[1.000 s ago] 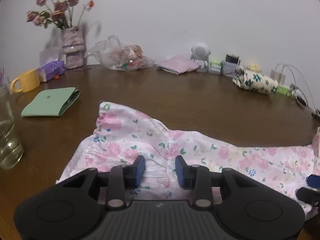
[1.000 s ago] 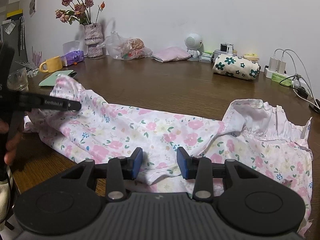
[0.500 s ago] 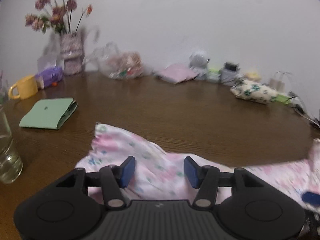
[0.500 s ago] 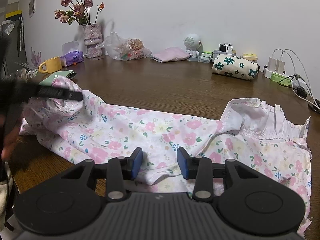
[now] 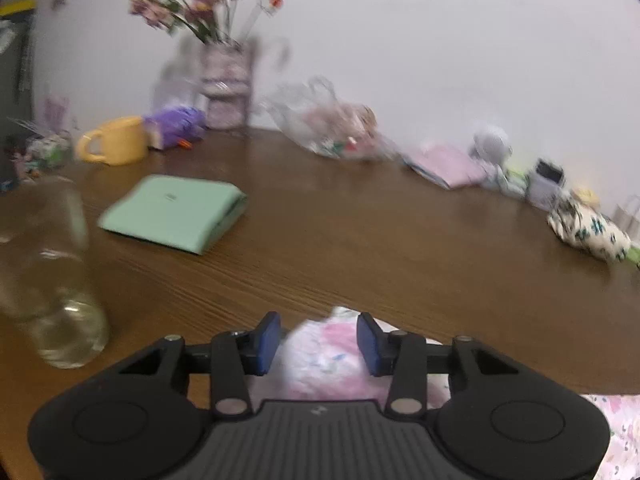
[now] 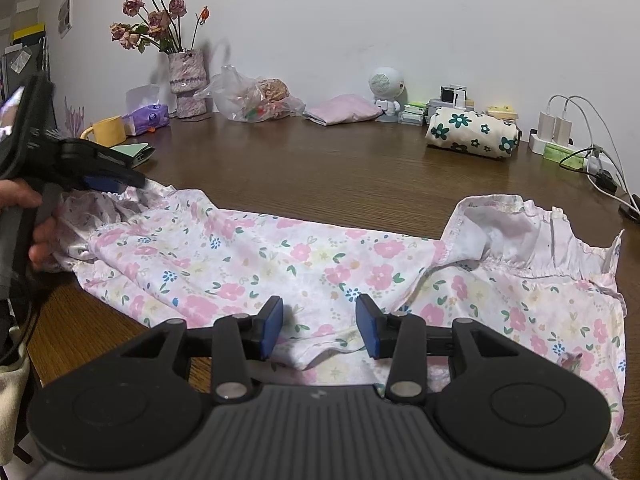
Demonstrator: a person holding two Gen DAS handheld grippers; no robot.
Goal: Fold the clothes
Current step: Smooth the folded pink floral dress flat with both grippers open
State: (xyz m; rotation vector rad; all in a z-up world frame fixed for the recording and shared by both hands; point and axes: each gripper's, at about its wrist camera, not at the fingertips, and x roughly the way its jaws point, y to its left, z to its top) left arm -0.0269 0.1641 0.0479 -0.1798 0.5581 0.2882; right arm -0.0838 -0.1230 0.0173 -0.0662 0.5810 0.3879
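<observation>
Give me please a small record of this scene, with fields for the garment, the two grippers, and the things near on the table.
garment: floral garment, pink flowers on white, spread unfolded on the wooden table
left gripper: open, cloth edge between its fingers, not clamped
right gripper: open, over the near hem
left side of table: drinking glass, green folded cloth, yellow mug
back of table: flower vase, plastic bag, rolled flowered cloth
fold state: not begun

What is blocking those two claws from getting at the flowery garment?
Nothing visible. The right gripper is open right over the garment, and the left gripper is open with the garment's ruffled end between its fingers.
</observation>
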